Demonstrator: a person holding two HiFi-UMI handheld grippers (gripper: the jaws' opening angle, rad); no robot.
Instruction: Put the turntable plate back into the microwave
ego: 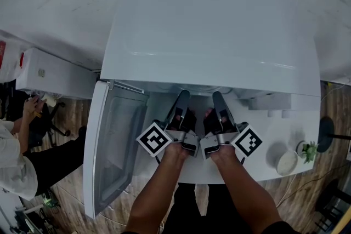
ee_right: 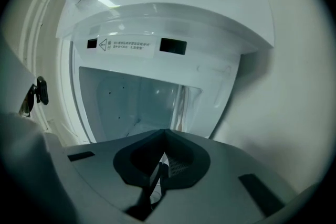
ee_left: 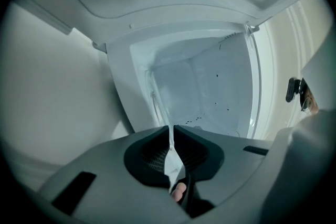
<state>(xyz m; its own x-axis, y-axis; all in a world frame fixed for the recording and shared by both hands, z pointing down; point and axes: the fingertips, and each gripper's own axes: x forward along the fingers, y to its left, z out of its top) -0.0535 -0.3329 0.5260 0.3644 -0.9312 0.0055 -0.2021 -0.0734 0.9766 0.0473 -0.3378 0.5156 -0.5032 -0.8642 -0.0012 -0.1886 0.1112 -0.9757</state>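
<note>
Close before me, my left tool (ego: 184,96) and right tool (ego: 218,96) are both clenched, nothing between them. Beyond their tips, the microwave (ego: 214,30) stands with its door (ego: 112,145) open. The turntable plate may be the faint curved rim (ego: 204,89) inside, so I judge placing done and door-closing left. The warning label (ee_right: 122,45) is too small to read.

Looks along the right gripper (ee_right: 164,132), shut at the tips, into the open microwave (ee_right: 157,23). Clamps a thin clear edge of the turntable plate (ee_right: 157,191) low between the dark ribbed pads. Opens beyond onto a pale cavity (ee_right: 126,102), with a few dark specks on the back wall. Bears a white warning label (ee_right: 126,45) above the opening, just beside a dark rectangle (ee_right: 173,46). Ends at right in bare pale wall (ee_right: 294,113).
</note>
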